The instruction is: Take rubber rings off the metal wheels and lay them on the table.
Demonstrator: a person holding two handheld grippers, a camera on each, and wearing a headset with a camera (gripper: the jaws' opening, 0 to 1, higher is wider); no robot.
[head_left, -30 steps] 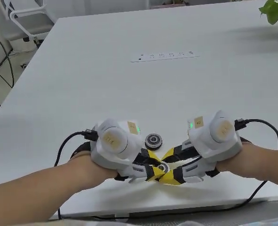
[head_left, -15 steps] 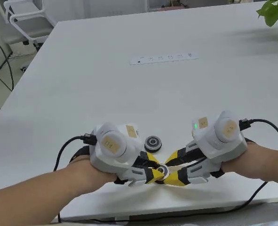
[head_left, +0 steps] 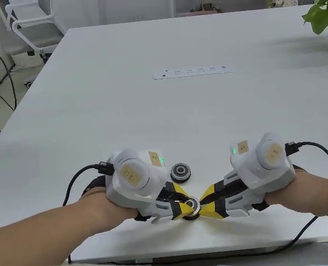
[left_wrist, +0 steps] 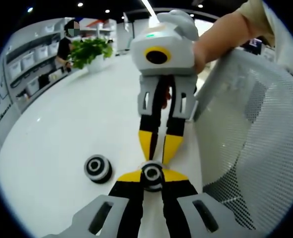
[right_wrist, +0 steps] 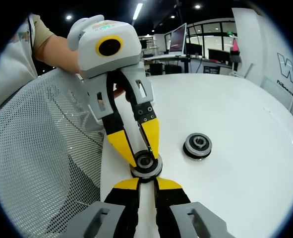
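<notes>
Close to the near edge of the counter (head_left: pixel 208 111), we had the left hand-held gripper (head_left: pixel 178 206) and the right hand-held gripper (head_left: pixel 204 206) both pinched shut on one ringed metal wheel (head_left: pixel 191 206), and judged a slipping tug could flick it over that edge or into the second wheel (head_left: pixel 181 172).

The head view looks down from above at the near edge of the table (head_left: pixel 152 111), from close by. The left hand-held gripper (left_wrist: pixel 152 177) view sits low over the table and faces the right hand-held gripper (left_wrist: pixel 160 148). The right one faces back at it. All three share the held wheel (head_left: pixel 191 206) and the loose wheel (head_left: pixel 180 172) beside it.
</notes>
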